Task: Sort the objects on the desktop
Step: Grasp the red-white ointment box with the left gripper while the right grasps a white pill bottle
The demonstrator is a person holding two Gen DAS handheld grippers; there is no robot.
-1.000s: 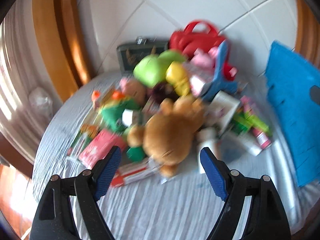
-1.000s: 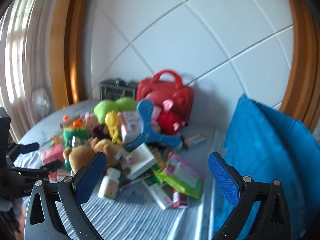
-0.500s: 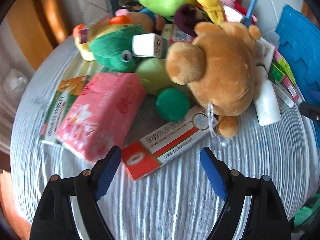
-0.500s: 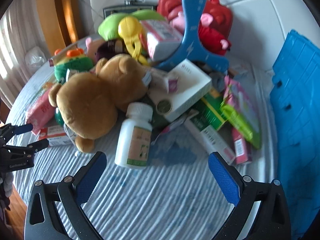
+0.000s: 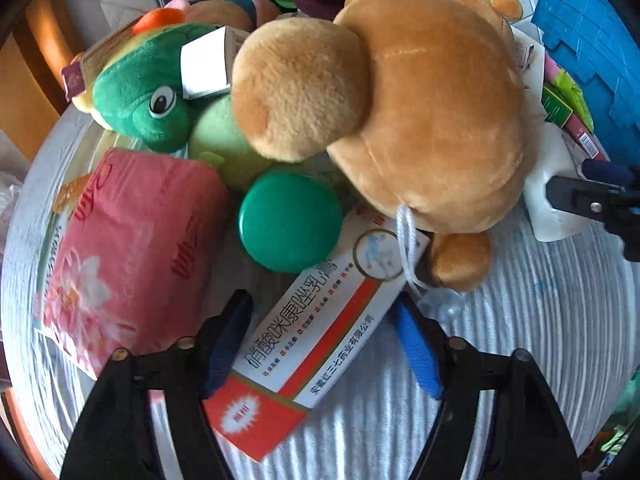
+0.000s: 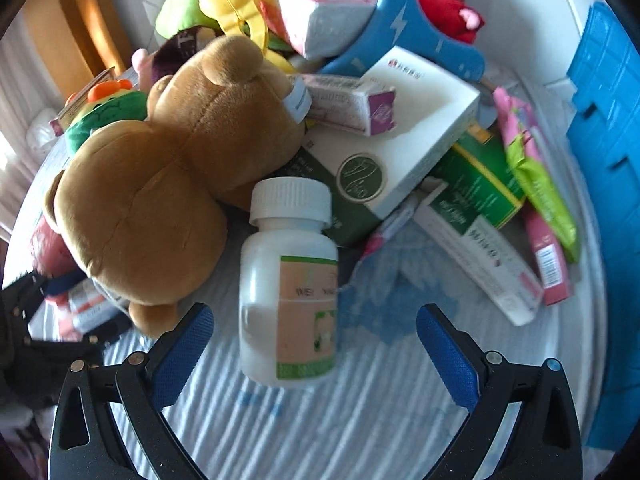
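Observation:
A pile of toys, boxes and bottles lies on a striped cloth (image 5: 520, 340). My left gripper (image 5: 322, 344) points down over a white and red medicine box (image 5: 312, 344). Its jaws are closing with the box between them; the right pad (image 5: 416, 348) still stands a little off the box. My right gripper (image 6: 316, 356) is open wide around a white pill bottle (image 6: 288, 300) lying on the cloth, its pads apart from it. A brown teddy bear (image 5: 400, 100) (image 6: 160, 200) lies between the two, partly over the medicine box.
A pink tissue pack (image 5: 128, 256), a round green lid (image 5: 290, 220) and a green plush frog (image 5: 148, 92) crowd the left gripper. A white box (image 6: 412, 128), green cartons (image 6: 480, 184) and a blue boomerang (image 6: 404, 32) lie behind the bottle. A blue crate (image 6: 608, 160) stands at the right.
Both grippers have dropped close to the pile. The left jaws have narrowed around the medicine box. The bottle now lies between the right fingers.

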